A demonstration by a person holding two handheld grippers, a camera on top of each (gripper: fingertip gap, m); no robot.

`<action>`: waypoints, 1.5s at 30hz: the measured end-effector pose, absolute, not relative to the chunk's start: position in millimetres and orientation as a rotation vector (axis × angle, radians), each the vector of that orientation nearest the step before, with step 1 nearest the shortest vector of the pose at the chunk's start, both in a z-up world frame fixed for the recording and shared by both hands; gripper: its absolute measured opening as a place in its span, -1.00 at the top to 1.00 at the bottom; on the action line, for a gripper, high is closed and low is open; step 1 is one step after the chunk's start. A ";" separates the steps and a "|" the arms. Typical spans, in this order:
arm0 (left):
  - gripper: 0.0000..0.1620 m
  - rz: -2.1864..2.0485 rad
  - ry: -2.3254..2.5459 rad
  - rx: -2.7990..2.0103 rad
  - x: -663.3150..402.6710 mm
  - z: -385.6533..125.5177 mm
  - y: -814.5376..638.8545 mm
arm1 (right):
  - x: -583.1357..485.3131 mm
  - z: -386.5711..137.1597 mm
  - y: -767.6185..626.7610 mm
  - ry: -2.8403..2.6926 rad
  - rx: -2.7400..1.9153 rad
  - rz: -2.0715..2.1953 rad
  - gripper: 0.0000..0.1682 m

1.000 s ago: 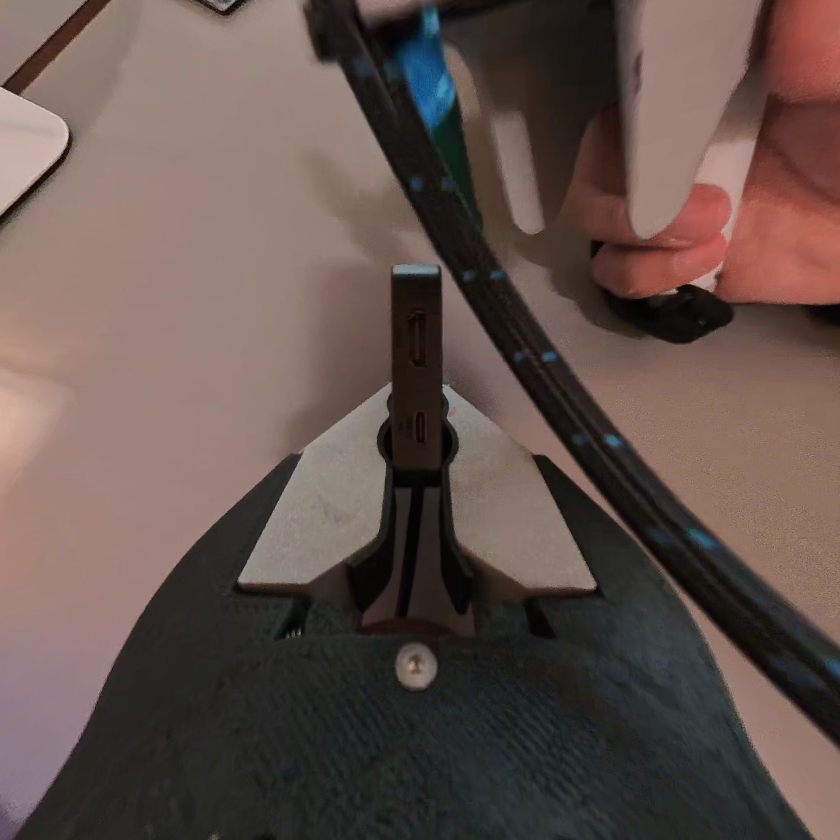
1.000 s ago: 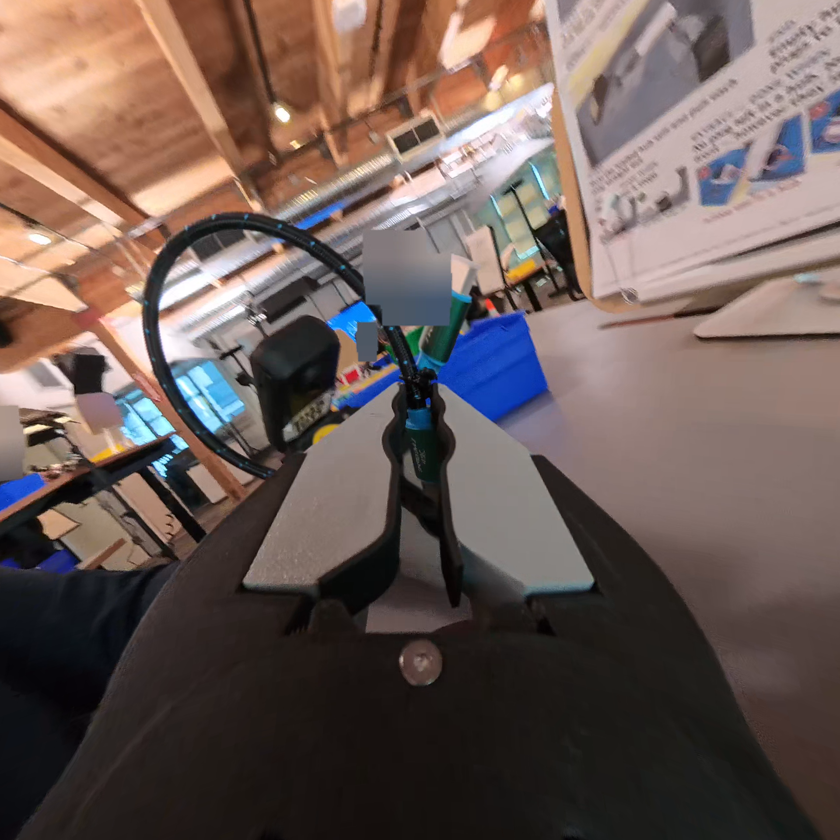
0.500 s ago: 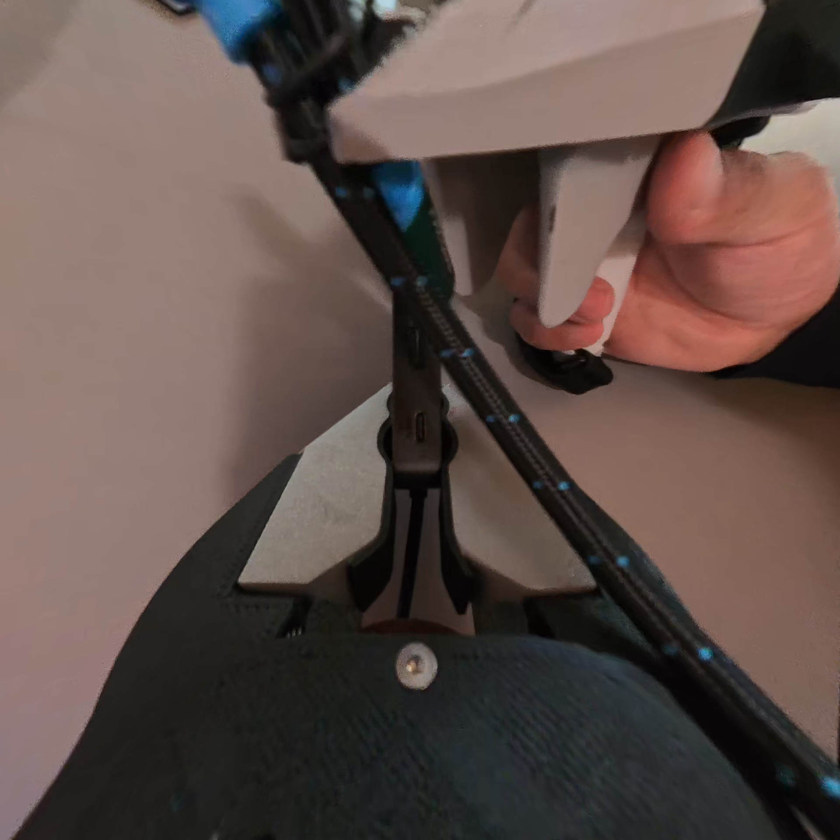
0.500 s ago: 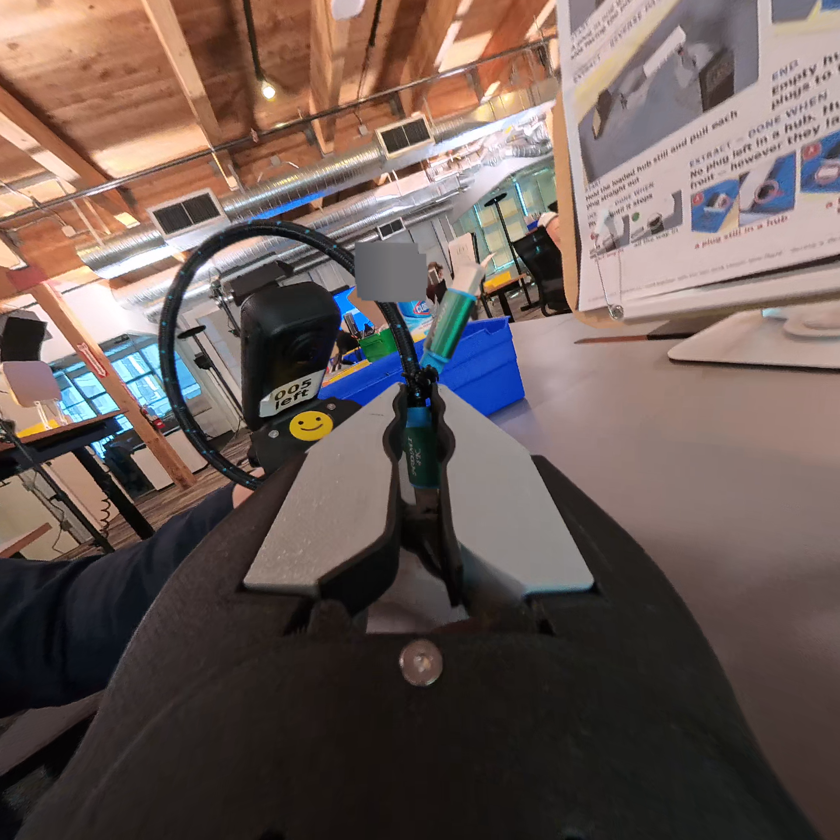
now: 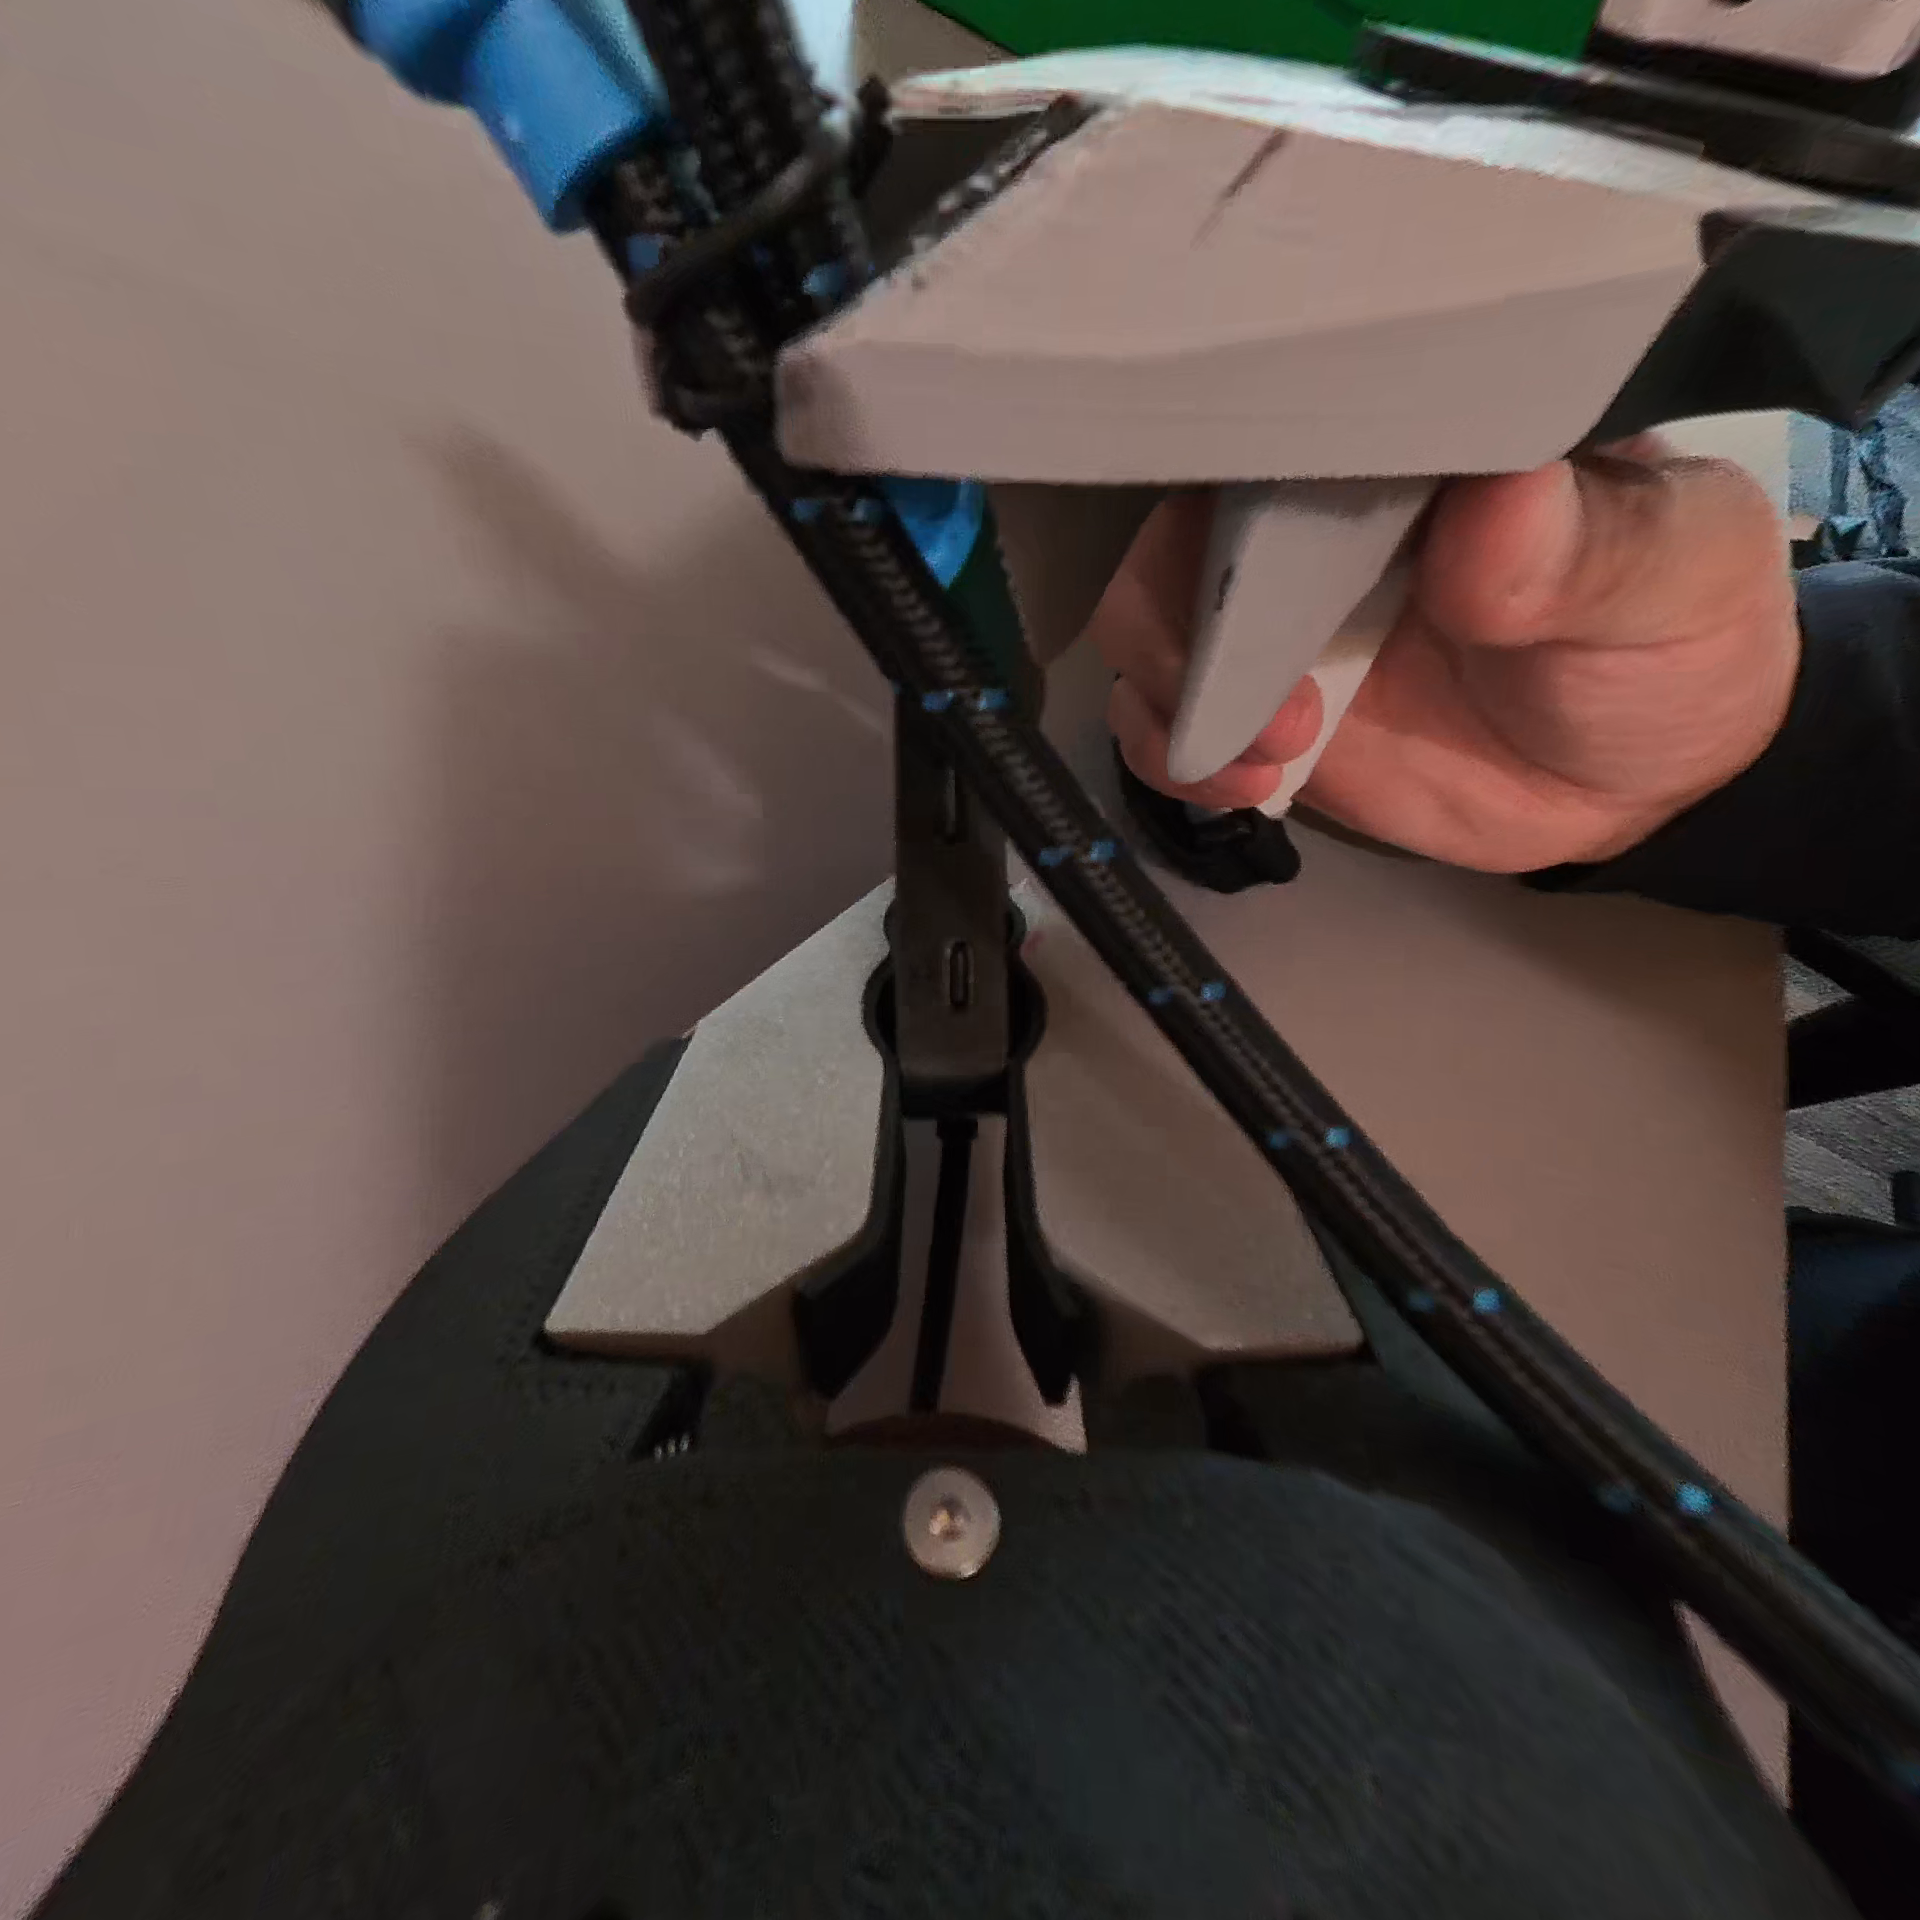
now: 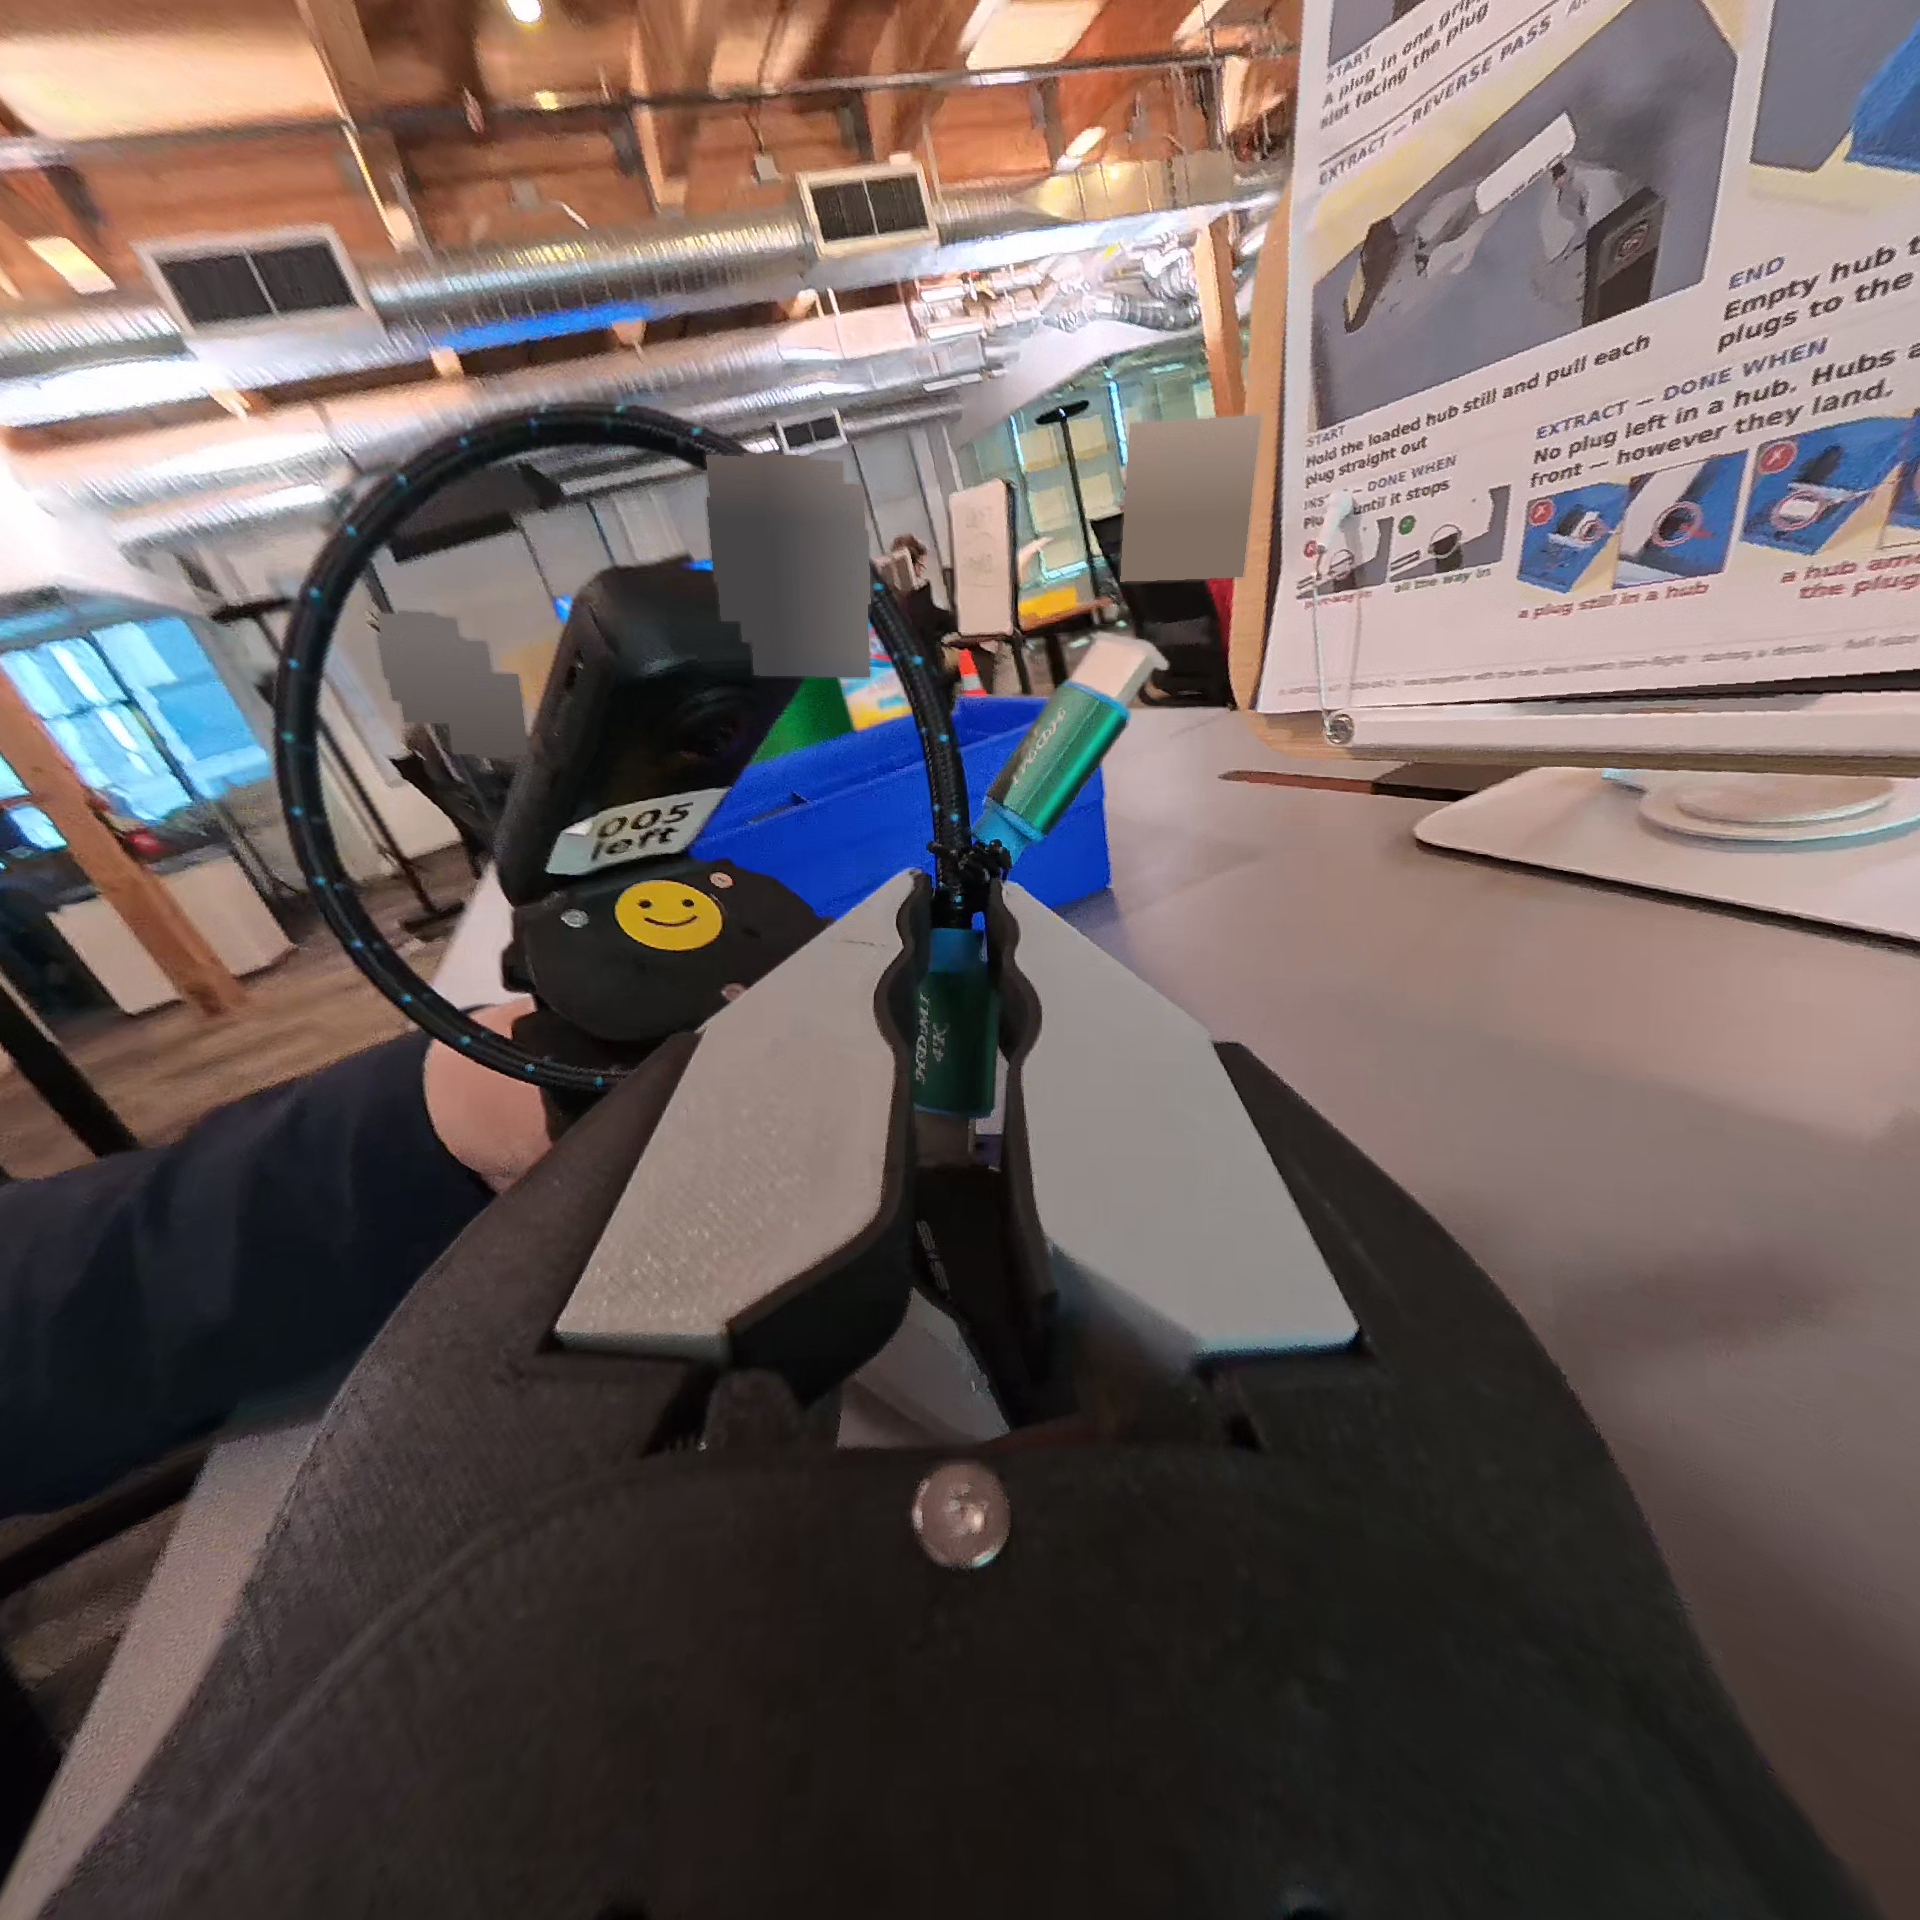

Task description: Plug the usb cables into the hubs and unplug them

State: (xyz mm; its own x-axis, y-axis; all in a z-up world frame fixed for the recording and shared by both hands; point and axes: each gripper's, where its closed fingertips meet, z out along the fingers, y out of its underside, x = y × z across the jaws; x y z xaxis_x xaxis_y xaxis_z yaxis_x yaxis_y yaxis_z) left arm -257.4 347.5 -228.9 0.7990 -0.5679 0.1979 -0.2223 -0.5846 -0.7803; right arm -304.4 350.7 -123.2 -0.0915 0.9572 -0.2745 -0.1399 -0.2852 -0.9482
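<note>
My left gripper (image 5: 954,920) is shut on a slim dark grey hub (image 5: 940,821) that stands out straight between its fingers, ports facing me. My right gripper (image 6: 958,904) is shut on a green metal plug (image 6: 951,1039) of a black braided cable (image 6: 312,665) with blue flecks. In the left wrist view the right gripper (image 5: 1195,343) hovers right above the hub, its green plug (image 5: 992,613) pointing down at the hub's far end. The cable (image 5: 1195,997) crosses in front and hides where they meet. The cable's other green plug (image 6: 1049,769) hangs free.
A grey table (image 6: 1455,1039) lies below. A hand (image 5: 1538,707) holds the right gripper. The left gripper's camera (image 6: 644,748) is close at left. A blue bin (image 6: 894,800), a printed sheet on a board (image 6: 1600,343) and a white stand base (image 6: 1662,831) sit behind. My right fingertips sit around 11 cm from my left ones.
The right gripper with its plug has moved nearer and over the hub. The cable now crosses the hub. The left gripper still holds the hub.
</note>
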 end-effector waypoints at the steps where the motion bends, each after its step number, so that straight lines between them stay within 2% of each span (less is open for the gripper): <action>1: 0.85 -0.538 0.586 -2.191 -258.5 -230.0 348.1 | -304.5 -125.2 351.6 -1.012 -1.268 1.501 0.91; 5: 0.86 -0.475 0.575 -2.187 -267.7 -229.1 351.1 | -299.9 -130.9 358.6 -1.048 -1.288 1.379 0.92; 12: 0.83 -0.277 0.706 -2.244 -270.3 -246.6 348.7 | -299.6 -132.8 358.7 -1.069 -1.305 1.417 0.92; 21: 0.84 -0.340 0.662 -2.236 -273.5 -241.5 348.6 | -274.7 -129.7 366.4 -1.003 -1.479 1.732 0.92; 24: 0.84 -0.177 0.667 -2.258 -291.3 -246.1 353.3 | -247.4 -136.4 404.1 -0.910 -1.613 1.631 0.93; 31: 0.85 0.048 0.639 -2.227 -316.1 -238.1 362.7 | -224.1 -209.4 411.8 -1.190 -1.947 1.225 0.92; 45: 0.84 0.070 0.669 -2.247 -320.0 -244.6 360.5 | -215.5 -243.8 413.7 -1.513 -2.171 0.892 0.91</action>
